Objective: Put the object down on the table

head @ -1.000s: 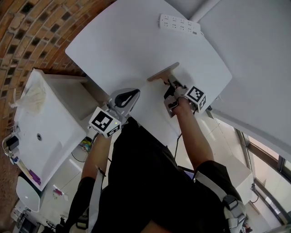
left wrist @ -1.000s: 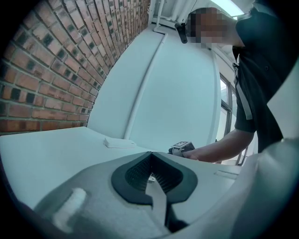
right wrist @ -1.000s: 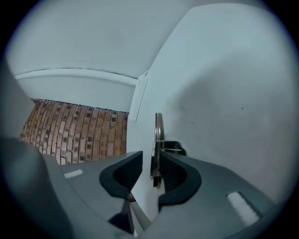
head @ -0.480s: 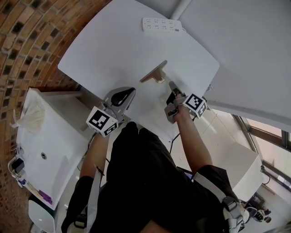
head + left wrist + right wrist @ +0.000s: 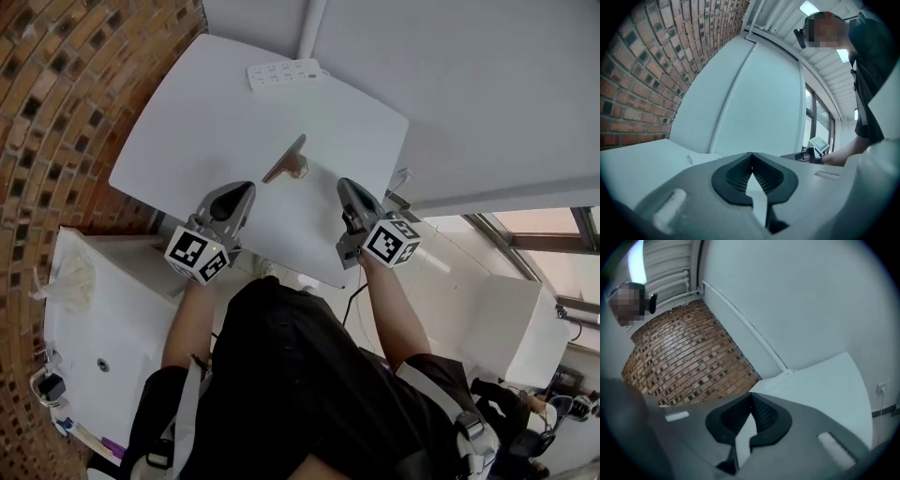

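Head view shows the object (image 5: 285, 161), a thin tan slab leaning on a small base, standing by itself near the middle of the white table (image 5: 187, 112), with the power strip (image 5: 281, 71) well beyond it at the far edge. A second ago the right gripper (image 5: 344, 186) was up against this slab; half a second ago it had slipped just clear of it. Now it has drawn back toward the table's near edge and sits apart from the object, to its right. The left gripper (image 5: 246, 189) has kept its place on the other side, also apart from the slab, so nothing touches the object any more.

Right gripper view has the jaws pressed together at the tips with nothing between them, only bare table and the brick wall (image 5: 689, 362) ahead. Left gripper view tells the same of the left gripper (image 5: 751, 158): its tips meet and it carries nothing.

Judging by this, the put-down is done: the slab rests on the table under its own weight and appears steady, though its lean on so small a base suggests a bump could tip it. What seems left is only for both grippers to stay clear.
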{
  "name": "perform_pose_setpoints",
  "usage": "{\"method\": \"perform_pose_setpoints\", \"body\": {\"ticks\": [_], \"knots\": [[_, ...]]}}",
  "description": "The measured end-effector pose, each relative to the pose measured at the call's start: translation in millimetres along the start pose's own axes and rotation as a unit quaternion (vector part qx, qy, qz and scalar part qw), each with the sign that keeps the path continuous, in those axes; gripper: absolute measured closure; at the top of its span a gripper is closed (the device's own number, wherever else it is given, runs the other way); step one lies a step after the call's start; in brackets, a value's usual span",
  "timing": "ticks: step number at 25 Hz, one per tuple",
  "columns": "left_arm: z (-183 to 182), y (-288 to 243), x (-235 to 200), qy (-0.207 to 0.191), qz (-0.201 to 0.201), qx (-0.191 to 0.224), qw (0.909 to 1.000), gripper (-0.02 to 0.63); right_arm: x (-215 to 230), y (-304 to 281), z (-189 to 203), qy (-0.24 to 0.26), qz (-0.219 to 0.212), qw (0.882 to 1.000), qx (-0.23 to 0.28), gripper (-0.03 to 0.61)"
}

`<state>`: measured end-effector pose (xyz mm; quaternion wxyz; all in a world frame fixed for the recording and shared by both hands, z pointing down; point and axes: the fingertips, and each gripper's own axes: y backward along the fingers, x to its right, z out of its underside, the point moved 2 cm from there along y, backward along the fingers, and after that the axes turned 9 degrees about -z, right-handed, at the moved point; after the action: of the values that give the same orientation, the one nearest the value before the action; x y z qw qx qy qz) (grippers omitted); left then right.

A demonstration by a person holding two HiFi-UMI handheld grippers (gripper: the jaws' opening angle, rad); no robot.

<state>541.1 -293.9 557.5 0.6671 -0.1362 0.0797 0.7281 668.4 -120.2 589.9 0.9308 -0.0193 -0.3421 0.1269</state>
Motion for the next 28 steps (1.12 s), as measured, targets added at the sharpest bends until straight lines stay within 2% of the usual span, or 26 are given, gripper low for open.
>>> {"method": "perform_pose_setpoints", "body": {"ticks": [4,9,14,21,25,28], "knots": [[-1,-1,15,-0.006,0.013,0.012,0.9998,0.617,-22,40,-13,0.061,-0.009,0.998,0.012,0.577],[-9,-2,48,-0.014,0.014,0.024,0.9995,0.617,-39,95,-18,0.138,-0.026,0.990,0.020,0.577],[-8,19,92,0.010,0.006,0.047,0.9989,0.617,-57,138,-17,0.154,-0.048,0.987,0.023,0.576],[-12,52,157,0.012,-0.010,0.074,0.9971,0.616,-69,198,-10,0.193,-0.046,0.980,0.010,0.575],[-10,74,175,0.011,-0.025,0.084,0.9961,0.615,-77,224,-17,0.202,-0.047,0.978,0.026,0.575],[-9,93,186,0.024,-0.046,0.100,0.9936,0.617,-82,240,-11,0.237,-0.028,0.971,0.022,0.575]]}}
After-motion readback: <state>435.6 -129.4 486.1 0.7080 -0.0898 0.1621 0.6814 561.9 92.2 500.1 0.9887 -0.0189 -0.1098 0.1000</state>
